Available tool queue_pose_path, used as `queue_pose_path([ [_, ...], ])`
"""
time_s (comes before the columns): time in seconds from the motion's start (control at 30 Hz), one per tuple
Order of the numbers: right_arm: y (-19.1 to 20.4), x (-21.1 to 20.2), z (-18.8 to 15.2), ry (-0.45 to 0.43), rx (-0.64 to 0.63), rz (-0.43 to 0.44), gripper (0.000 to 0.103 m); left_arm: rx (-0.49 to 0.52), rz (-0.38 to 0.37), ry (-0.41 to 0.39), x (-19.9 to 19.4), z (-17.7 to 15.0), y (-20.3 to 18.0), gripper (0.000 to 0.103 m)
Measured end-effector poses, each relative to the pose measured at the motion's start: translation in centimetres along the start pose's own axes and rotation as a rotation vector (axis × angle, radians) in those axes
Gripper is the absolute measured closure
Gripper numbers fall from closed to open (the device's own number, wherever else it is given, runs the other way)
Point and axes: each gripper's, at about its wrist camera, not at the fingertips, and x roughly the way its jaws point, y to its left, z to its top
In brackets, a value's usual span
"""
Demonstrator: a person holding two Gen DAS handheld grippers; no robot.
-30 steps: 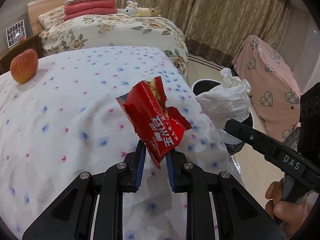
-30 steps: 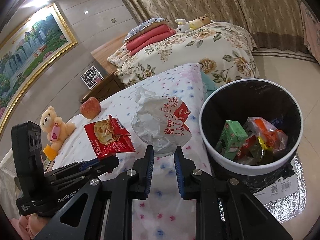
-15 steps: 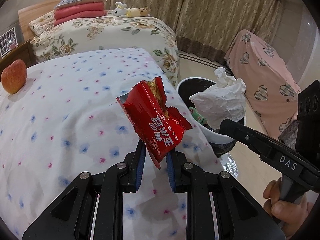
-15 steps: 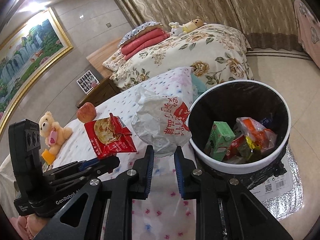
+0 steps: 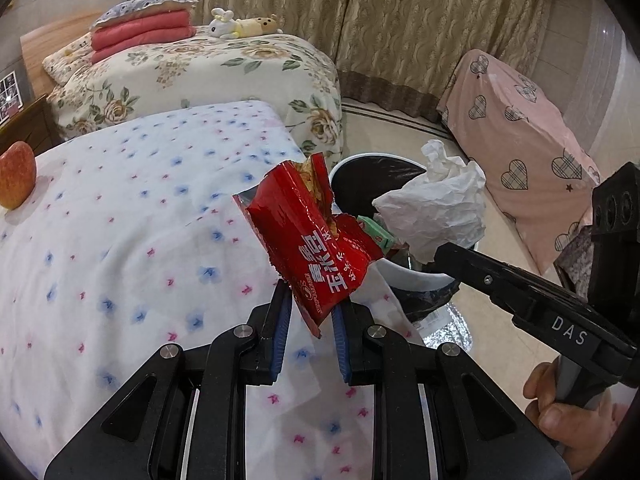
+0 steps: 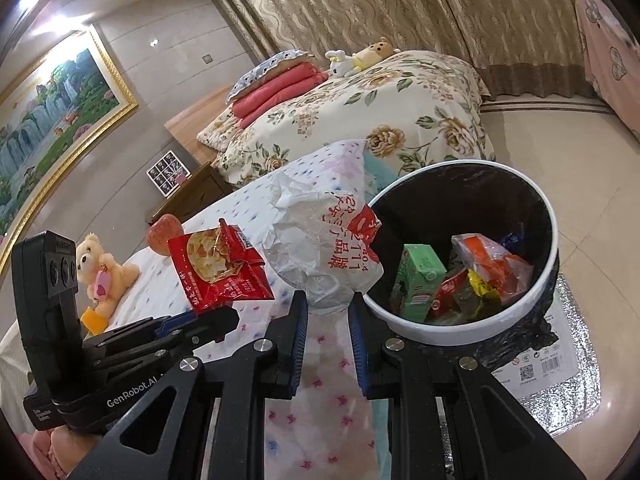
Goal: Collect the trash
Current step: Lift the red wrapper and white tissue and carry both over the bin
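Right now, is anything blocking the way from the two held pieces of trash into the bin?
Nothing visible. The white paper wrapper and red snack bag hang beside the bin, whose mouth is open and only part full.

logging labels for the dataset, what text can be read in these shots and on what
"DAS": side of the right gripper.
"GenRobot.AI": side of the left gripper.
"111": white paper wrapper; its red Chinese print is too warped to read.
Red snack bag: large Chinese characters, not clear enough to quote.
Silver sheet under the bin: codes too small.
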Motion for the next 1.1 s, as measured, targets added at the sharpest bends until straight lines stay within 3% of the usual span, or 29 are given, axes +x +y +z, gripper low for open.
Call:
queue_pose_path([
  [1.1,-3.2,-1.9,0.1,-0.023,0.059,-0.058,0.082,0.075,-0.026,0.012,2.3,1.9,-3.1,0.084],
])
